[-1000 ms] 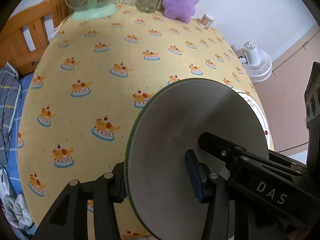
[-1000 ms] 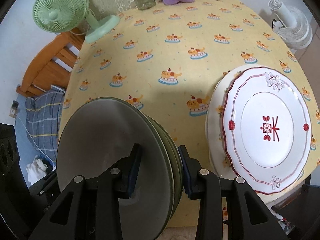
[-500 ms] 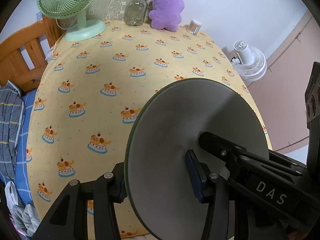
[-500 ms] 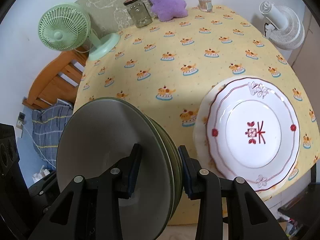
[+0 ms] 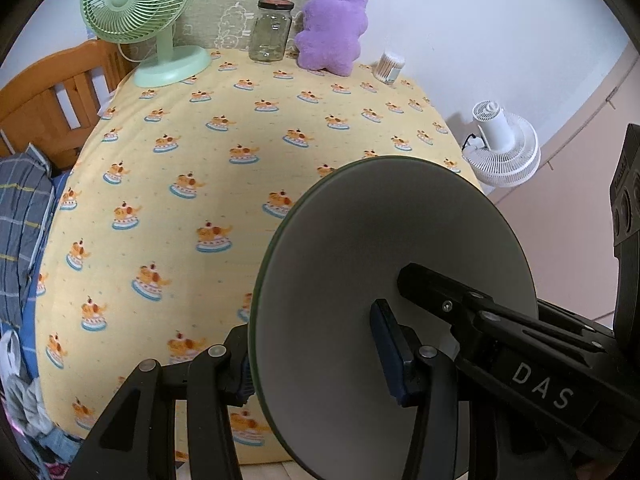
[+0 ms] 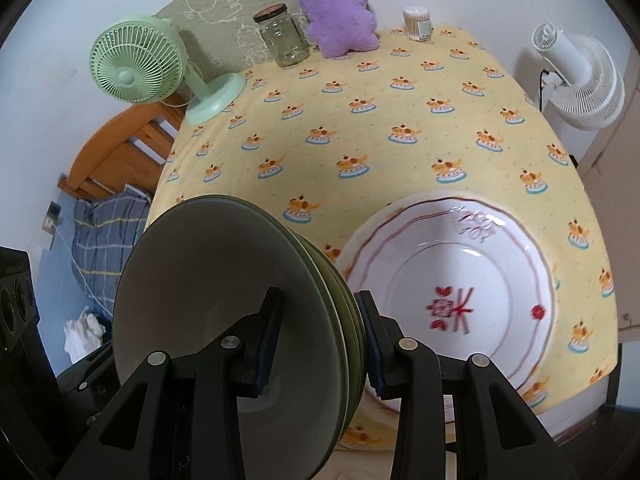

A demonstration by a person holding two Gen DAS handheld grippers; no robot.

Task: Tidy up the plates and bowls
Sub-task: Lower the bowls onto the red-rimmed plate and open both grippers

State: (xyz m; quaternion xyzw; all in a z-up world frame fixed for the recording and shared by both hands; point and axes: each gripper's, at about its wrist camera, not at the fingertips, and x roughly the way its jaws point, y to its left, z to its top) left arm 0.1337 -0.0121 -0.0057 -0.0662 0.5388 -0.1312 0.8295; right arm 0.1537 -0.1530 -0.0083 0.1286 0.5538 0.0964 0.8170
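Left gripper [image 5: 316,354]: closed on the rim of the grey-green plates [image 5: 394,280], one blue pad on each face; the plates stand on edge, held above the near edge of the table.
Right gripper [image 6: 318,338]: clamped across the same stack of grey-green plates [image 6: 224,312], at least three rims showing between its pads; the stack is upright, pale concave face toward the robot's left.
Gripper overlap: the right gripper's black body [image 5: 520,344], marked DAS, lies against the plate face in the left wrist view, just beside the left gripper's right finger.
White plate [image 6: 448,300]: flat on the table at the near right, red line border and red centre motif, blurred; it appears to rest on a larger pale plate, rim only partly seen.
Clearance, near side: the held stack sits just left of the white plate; whether they touch cannot be told.
Open room: the middle and left of the tablecloth [image 5: 192,184] are bare up to the items at the far edge.
Table edges: rounded cloth edge falls away at left toward a wooden bed frame [image 5: 44,92] and a plaid blanket [image 5: 20,216]; right edge is near a white floor fan [image 6: 580,76].
Far edge: green desk fan [image 5: 140,12], glass jar [image 5: 271,32], purple plush toy [image 5: 334,28], cotton-swab tub [image 5: 390,66], all well apart from the plates.
Surface: yellow cloth with a repeated cake print.
Room: white walls; a pale green patterned panel behind the jar.
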